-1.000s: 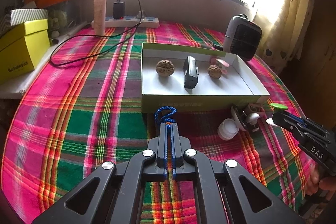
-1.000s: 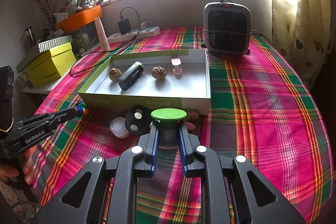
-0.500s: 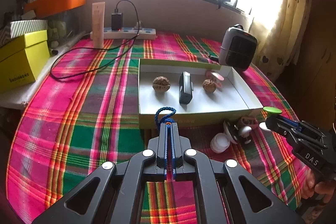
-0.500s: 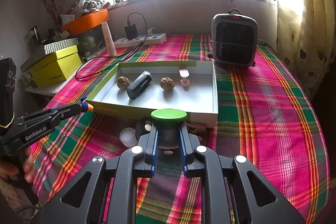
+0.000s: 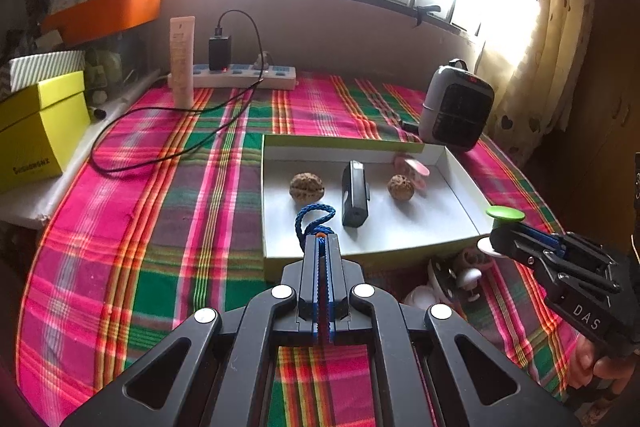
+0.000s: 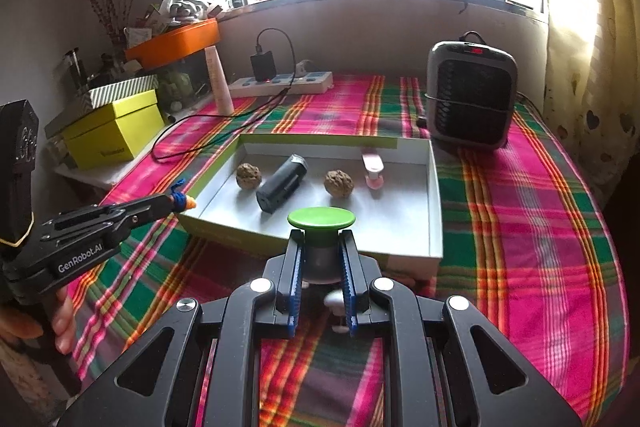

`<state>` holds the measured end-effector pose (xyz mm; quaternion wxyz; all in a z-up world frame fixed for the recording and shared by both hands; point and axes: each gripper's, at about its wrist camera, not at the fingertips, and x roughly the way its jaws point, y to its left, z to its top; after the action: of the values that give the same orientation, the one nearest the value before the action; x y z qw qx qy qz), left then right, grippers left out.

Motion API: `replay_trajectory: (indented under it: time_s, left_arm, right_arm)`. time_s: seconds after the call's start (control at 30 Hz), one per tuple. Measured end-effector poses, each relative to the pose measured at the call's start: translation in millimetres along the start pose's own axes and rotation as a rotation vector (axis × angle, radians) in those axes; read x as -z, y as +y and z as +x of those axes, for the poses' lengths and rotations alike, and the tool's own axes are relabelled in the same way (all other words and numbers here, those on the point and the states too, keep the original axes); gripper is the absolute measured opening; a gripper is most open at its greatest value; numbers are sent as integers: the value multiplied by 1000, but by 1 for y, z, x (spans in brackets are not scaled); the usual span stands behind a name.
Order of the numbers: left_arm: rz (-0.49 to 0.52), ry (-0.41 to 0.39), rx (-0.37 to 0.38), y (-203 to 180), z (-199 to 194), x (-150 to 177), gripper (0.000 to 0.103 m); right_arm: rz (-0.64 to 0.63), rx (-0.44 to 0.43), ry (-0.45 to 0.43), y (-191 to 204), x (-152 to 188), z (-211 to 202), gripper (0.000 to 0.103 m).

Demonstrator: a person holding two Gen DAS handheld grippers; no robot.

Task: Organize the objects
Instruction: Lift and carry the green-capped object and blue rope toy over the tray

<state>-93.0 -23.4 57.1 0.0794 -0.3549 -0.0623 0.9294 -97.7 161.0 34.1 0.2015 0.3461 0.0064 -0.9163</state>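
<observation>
Left gripper (image 5: 320, 247) pinches a blue cord loop (image 5: 314, 219), held over the near edge of the tray (image 5: 460, 171). Right gripper (image 6: 322, 247), just beside it, clamps a green-capped knob (image 6: 321, 218) above the tray's front wall.

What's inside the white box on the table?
Inside the white box lie two walnuts, a black gadget between them, and a small pink thing. The near corner's floor hides behind the green-topped piece.
</observation>
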Motion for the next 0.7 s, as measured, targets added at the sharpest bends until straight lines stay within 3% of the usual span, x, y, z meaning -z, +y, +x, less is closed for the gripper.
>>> replay_trajectory:
  time_s: [0.7]
  left_arm:
    - [11,31,3,-2,46,-25,2]
  right_arm:
    - [-13,-31,58,8,-32,59,18]
